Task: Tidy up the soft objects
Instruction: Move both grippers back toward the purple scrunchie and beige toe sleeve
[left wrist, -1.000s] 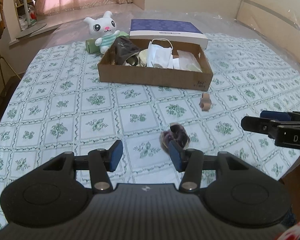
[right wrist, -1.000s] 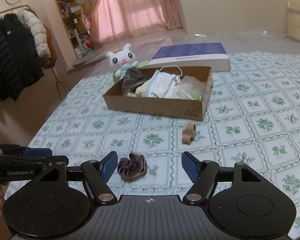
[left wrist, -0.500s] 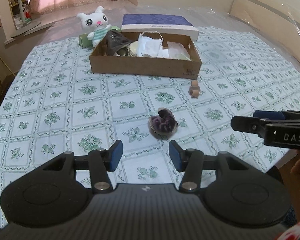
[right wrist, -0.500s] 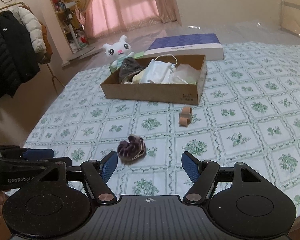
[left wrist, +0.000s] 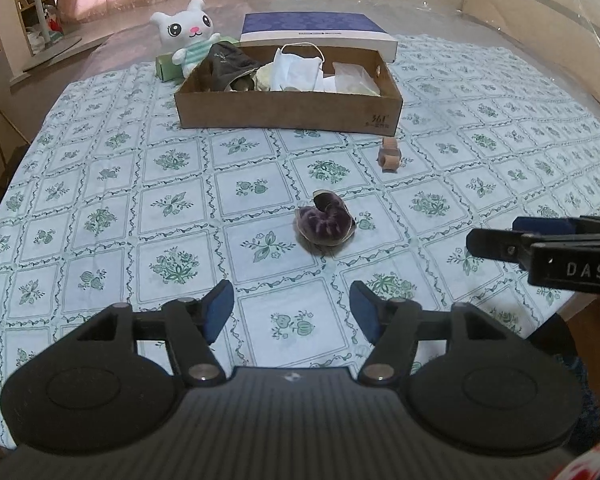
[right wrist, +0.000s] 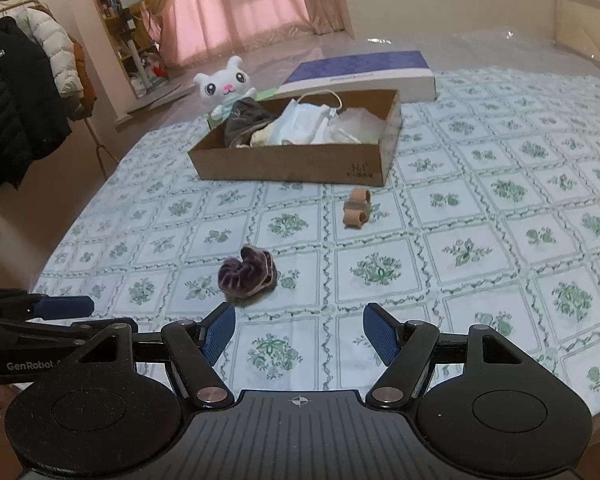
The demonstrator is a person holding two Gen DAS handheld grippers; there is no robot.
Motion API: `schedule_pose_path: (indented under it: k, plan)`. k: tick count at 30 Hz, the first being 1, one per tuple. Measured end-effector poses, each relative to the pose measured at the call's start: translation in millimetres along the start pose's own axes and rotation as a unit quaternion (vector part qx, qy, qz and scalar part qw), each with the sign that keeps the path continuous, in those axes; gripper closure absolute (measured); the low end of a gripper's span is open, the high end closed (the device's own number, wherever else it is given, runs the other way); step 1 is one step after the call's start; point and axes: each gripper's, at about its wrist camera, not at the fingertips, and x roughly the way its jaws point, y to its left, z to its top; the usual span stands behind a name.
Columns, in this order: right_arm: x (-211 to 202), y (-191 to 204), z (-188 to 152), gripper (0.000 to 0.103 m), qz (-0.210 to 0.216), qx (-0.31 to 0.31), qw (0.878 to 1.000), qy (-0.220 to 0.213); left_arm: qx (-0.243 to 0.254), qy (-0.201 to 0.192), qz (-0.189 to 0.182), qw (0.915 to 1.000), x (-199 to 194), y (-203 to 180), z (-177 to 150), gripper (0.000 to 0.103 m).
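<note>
**Inspector:** Report the change at the left gripper (left wrist: 290,312).

**Assistant:** Its jaws have just been opening and now stand wide with nothing between them. A second ago they were narrower, and the purple scrunchie (left wrist: 326,222) sat hard against the right pad at the lower edge of the view. It now lies free on the green-patterned cloth of the worktop (left wrist: 100,184), ahead of the pads and apart from them.

**Inspector:** And the right gripper (right wrist: 298,334)?

**Assistant:** Jaws apart and empty, the same spread as a second ago. From its camera the scrunchie lies just beyond the left pad, untouched.

**Inspector:** Position of the remaining items?

**Assistant:** The small tan band (left wrist: 389,154) lies on the cloth just in front of the cardboard box (left wrist: 288,110). The box already holds a face mask (left wrist: 296,70), dark fabric and pale items. A white plush rabbit (left wrist: 186,34) stands behind its left corner.

**Inspector:** Bearing on the task?

**Assistant:** In my judgement the scrunchie is the piece in hand and is not yet gripped; the wider jaws suit a fresh approach. Two loose soft items remain outside the box, so the sorting is unfinished.
</note>
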Motion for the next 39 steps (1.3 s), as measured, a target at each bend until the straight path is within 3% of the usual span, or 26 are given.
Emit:
schedule_pose_path:
  k: [7, 12, 19, 30, 39]
  plan:
    - [9.4, -9.1, -5.1, 0.027, 0.001, 0.012, 1.000, -0.002, 0.002, 0.001, -0.002, 1.0000, 11.7, -2.6, -2.6, 0.037]
    - [19.1, -17.8, -7.6, 0.026, -0.008, 0.015, 1.000, 0.007, -0.015, 0.030, -0.028, 0.9990, 32.9, -1.8, -5.1, 0.035]
    - [34.8, -31.1, -10.2, 0.026, -0.024, 0.014, 0.999, 0.023, 0.000, 0.058, -0.032, 0.9978, 60.2, -10.6, -3.2, 0.033]
    - [62.5, -55.3, -5.5, 0.026, -0.042, 0.038, 0.998, 0.036, -0.001, 0.036, -0.043, 0.9984, 100.4, -19.5, 19.9, 0.033]
    - [77.4, -73.3, 5.7, 0.026, -0.054, 0.051, 0.997, 0.025, 0.026, 0.008, -0.024, 0.9993, 135.7, -24.3, 34.2, 0.035]
